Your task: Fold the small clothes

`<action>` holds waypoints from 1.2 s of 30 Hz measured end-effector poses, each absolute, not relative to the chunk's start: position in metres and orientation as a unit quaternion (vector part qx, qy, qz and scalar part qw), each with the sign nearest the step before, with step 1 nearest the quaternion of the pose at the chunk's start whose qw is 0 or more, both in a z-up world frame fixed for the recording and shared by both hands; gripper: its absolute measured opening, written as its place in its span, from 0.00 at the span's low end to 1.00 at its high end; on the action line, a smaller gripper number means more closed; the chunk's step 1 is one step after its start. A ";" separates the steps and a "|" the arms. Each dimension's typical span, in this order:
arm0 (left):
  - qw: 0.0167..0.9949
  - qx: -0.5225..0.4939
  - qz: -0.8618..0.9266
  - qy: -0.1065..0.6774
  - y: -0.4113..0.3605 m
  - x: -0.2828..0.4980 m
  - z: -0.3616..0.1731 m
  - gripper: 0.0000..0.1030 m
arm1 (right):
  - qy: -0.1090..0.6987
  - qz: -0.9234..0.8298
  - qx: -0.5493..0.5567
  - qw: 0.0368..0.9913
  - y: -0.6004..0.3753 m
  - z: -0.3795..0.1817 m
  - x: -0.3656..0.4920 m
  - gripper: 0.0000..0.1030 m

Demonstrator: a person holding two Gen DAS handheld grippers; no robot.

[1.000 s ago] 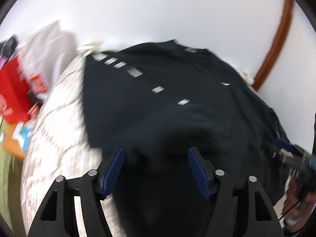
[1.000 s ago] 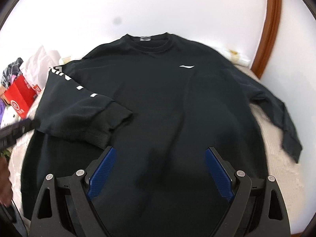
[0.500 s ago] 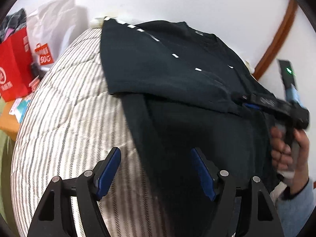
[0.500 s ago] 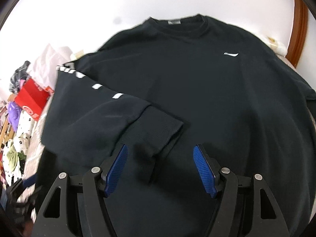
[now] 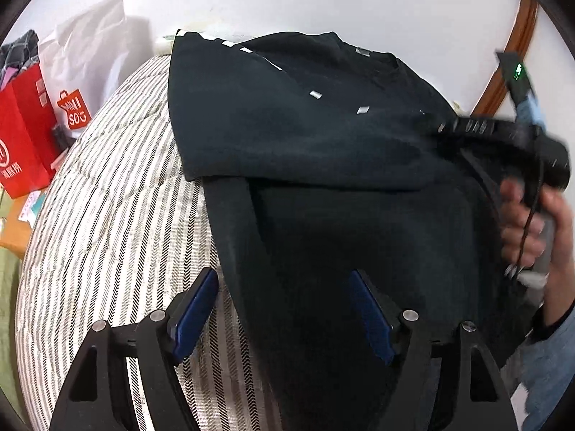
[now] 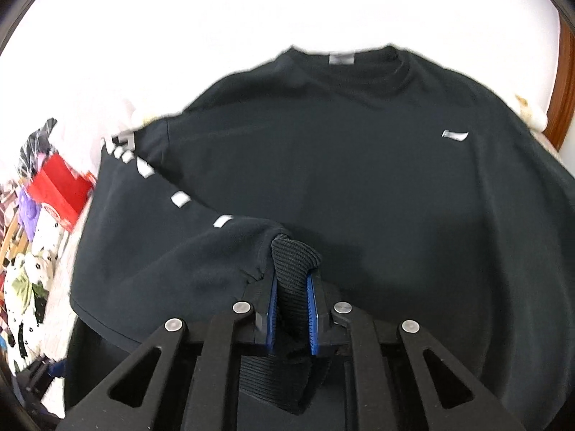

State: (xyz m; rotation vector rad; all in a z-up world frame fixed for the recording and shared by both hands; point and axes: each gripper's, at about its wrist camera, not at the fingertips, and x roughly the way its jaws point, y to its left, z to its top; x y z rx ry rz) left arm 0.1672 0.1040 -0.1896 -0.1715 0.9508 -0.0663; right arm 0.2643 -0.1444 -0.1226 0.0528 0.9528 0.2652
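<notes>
A black sweatshirt (image 6: pixel 359 165) lies front up on a striped bed cover (image 5: pixel 107 215), neck toward the wall. Its left sleeve (image 6: pixel 161 237), with white marks, is folded across the body. My right gripper (image 6: pixel 291 282) is shut on the ribbed cuff (image 6: pixel 293 255) of that sleeve and holds it over the chest. In the left wrist view the right gripper's body (image 5: pixel 503 136) shows at the right, held by a hand. My left gripper (image 5: pixel 284 305) is open and empty, above the sweatshirt's (image 5: pixel 341 179) left side hem.
A red bag (image 5: pixel 21 136) and a white shopping bag (image 5: pixel 86 72) stand left of the bed by the wall. A brown wooden frame (image 5: pixel 510 46) runs at the far right. Patterned clothes (image 6: pixel 25 265) lie at the left in the right wrist view.
My right gripper has moved onto the sleeve cuff and shut on it; it was open before. My left gripper has drawn back toward the left hem and stays open.
</notes>
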 end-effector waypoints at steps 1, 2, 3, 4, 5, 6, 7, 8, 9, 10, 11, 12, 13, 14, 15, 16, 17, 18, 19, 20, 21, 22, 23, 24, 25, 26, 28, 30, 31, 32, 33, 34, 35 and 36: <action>0.886 -0.076 -0.029 0.457 0.102 0.168 -0.190 0.73 | 0.451 0.127 0.028 0.883 -0.148 -0.115 0.266 0.13; 0.886 -0.067 -0.023 0.458 0.101 0.168 -0.191 0.73 | 0.443 0.125 0.030 0.887 -0.153 -0.107 0.268 0.13; 0.886 -0.058 -0.015 0.460 0.098 0.168 -0.191 0.73 | 0.438 0.124 0.029 0.890 -0.157 -0.101 0.269 0.13; 0.886 -0.055 -0.012 0.461 0.097 0.169 -0.191 0.73 | 0.433 0.122 0.028 0.893 -0.161 -0.094 0.271 0.13; 0.886 -0.055 -0.008 0.461 0.096 0.169 -0.191 0.73 | 0.430 0.119 0.025 0.895 -0.164 -0.089 0.274 0.13; 0.886 -0.055 -0.005 0.461 0.096 0.169 -0.191 0.73 | 0.427 0.114 0.024 0.896 -0.168 -0.084 0.277 0.13; 0.886 -0.055 -0.003 0.461 0.096 0.170 -0.191 0.73 | 0.424 0.108 0.023 0.899 -0.174 -0.078 0.279 0.13; 0.885 -0.053 0.000 0.462 0.096 0.171 -0.191 0.73 | 0.421 0.103 0.022 0.901 -0.179 -0.074 0.278 0.13; 0.884 -0.051 0.002 0.464 0.095 0.171 -0.191 0.73 | 0.414 0.099 0.021 0.904 -0.184 -0.068 0.277 0.13; 0.884 -0.049 0.004 0.465 0.094 0.173 -0.191 0.73 | 0.404 0.094 0.019 0.910 -0.189 -0.060 0.278 0.13; 0.884 -0.045 0.006 0.466 0.093 0.173 -0.192 0.73 | 0.393 0.088 0.017 0.915 -0.195 -0.053 0.278 0.13; 0.884 -0.042 0.008 0.466 0.092 0.174 -0.192 0.73 | 0.381 0.078 0.015 0.921 -0.202 -0.046 0.278 0.13; 0.884 -0.039 0.009 0.466 0.090 0.174 -0.192 0.73 | 0.371 0.069 0.015 0.926 -0.210 -0.038 0.280 0.13; 0.884 -0.037 0.010 0.466 0.090 0.175 -0.192 0.73 | 0.367 0.063 0.017 0.928 -0.217 -0.034 0.282 0.13; 0.884 -0.036 0.010 0.466 0.090 0.174 -0.193 0.74 | 0.364 0.054 0.020 0.930 -0.227 -0.030 0.286 0.13; 0.884 -0.036 0.010 0.466 0.090 0.174 -0.193 0.74 | 0.363 0.046 0.022 0.930 -0.235 -0.029 0.288 0.13; 0.884 -0.037 0.010 0.466 0.090 0.174 -0.192 0.74 | 0.363 0.037 0.024 0.931 -0.243 -0.027 0.291 0.13; 0.884 -0.038 0.009 0.466 0.091 0.174 -0.192 0.74 | 0.364 0.022 0.026 0.931 -0.256 -0.028 0.295 0.13; 0.884 -0.038 0.010 0.466 0.091 0.174 -0.192 0.74 | 0.365 0.012 0.026 0.931 -0.264 -0.028 0.296 0.13; 0.884 -0.038 0.010 0.466 0.091 0.174 -0.192 0.74 | 0.366 0.000 0.026 0.930 -0.272 -0.031 0.298 0.13; 0.884 -0.037 0.011 0.466 0.090 0.175 -0.193 0.74 | 0.369 -0.014 0.026 0.929 -0.282 -0.033 0.301 0.13; 0.884 -0.037 0.012 0.466 0.089 0.175 -0.193 0.74 | 0.375 -0.027 0.028 0.926 -0.290 -0.036 0.303 0.13; 0.884 -0.037 0.013 0.466 0.088 0.177 -0.192 0.75 | 0.380 -0.034 0.034 0.924 -0.300 -0.040 0.306 0.13; 0.884 -0.036 0.013 0.466 0.087 0.177 -0.192 0.75 | 0.385 -0.037 0.045 0.921 -0.308 -0.044 0.308 0.13; 0.884 -0.036 0.013 0.467 0.087 0.178 -0.192 0.75 | 0.390 -0.040 0.055 0.918 -0.315 -0.047 0.310 0.13; 0.884 -0.035 0.012 0.467 0.086 0.178 -0.192 0.75 | 0.394 -0.041 0.060 0.916 -0.319 -0.052 0.311 0.13; 0.884 -0.034 0.012 0.467 0.086 0.178 -0.193 0.75 | 0.400 -0.042 0.065 0.913 -0.329 -0.058 0.311 0.13; 0.883 -0.032 0.012 0.467 0.085 0.178 -0.193 0.75 | 0.401 -0.041 0.066 0.913 -0.334 -0.060 0.312 0.13; 0.883 -0.032 0.012 0.468 0.085 0.178 -0.193 0.75 | 0.399 -0.040 0.065 0.914 -0.335 -0.061 0.312 0.13; 0.883 -0.031 0.013 0.469 0.086 0.178 -0.193 0.75 | 0.396 -0.039 0.064 0.915 -0.336 -0.060 0.311 0.13; 0.883 -0.031 0.013 0.469 0.086 0.178 -0.193 0.75 | 0.393 -0.038 0.063 0.917 -0.336 -0.059 0.312 0.13; 0.882 -0.031 0.013 0.469 0.085 0.178 -0.193 0.75 | 0.390 -0.038 0.064 0.918 -0.337 -0.058 0.314 0.13; 0.882 -0.030 0.013 0.469 0.085 0.178 -0.193 0.76 | 0.389 -0.038 0.065 0.918 -0.338 -0.059 0.318 0.13; 0.882 -0.031 0.012 0.470 0.085 0.178 -0.194 0.76 | 0.392 -0.037 0.064 0.917 -0.341 -0.059 0.321 0.14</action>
